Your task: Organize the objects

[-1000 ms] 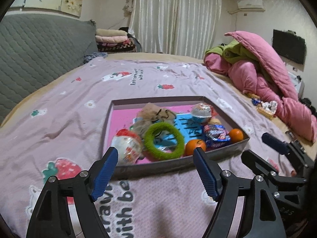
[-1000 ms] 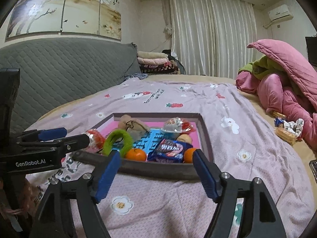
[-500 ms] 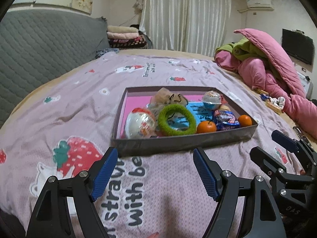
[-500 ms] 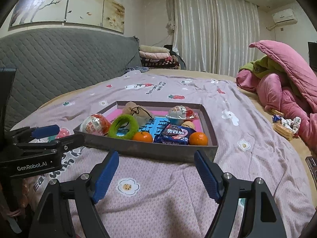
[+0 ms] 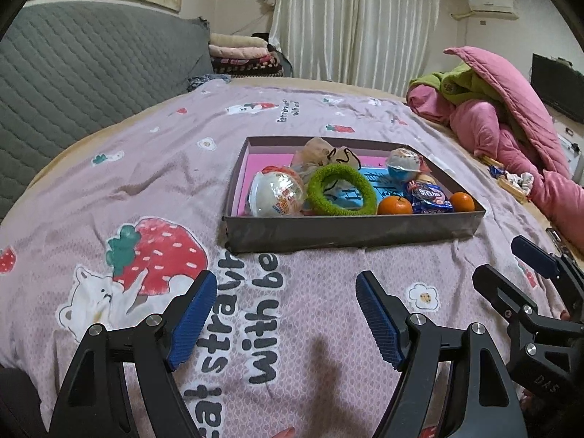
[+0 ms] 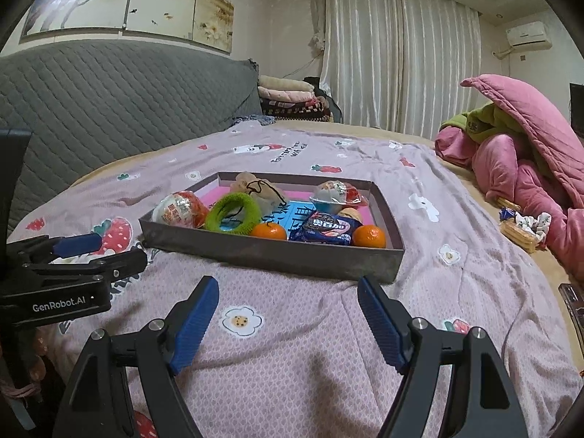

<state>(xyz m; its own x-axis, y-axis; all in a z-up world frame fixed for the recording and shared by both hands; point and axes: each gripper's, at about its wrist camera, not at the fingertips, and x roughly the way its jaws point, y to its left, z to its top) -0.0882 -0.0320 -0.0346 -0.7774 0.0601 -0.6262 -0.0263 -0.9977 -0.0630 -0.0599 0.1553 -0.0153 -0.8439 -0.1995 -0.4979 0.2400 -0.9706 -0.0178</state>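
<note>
left gripper [image 5: 283, 315] drawn back from tray [image 5: 350, 235], right gripper [image 6: 288, 319] likewise, bedspread [image 5: 127, 189] more exposed

A wide bed [image 6: 474, 284] filled most of the room, spread with a mauve sheet [image 5: 153, 168] printed with strawberries, bears and flowers. A grey quilted headboard [image 6: 109, 102] stood along its left side, and above it hung a pale painted panel of blossoming branches [image 6: 127, 0]. Folded blankets [image 6: 288, 96] were stacked in the far corner. Long white curtains [image 6: 398, 62] covered the back wall, drawn shut. An air conditioner [image 6: 527, 34] sat high on the right wall. A pink quilt [image 5: 511, 120] lay heaped with something green at the bed's right edge, near a dark screen [image 5: 556, 85].
</note>
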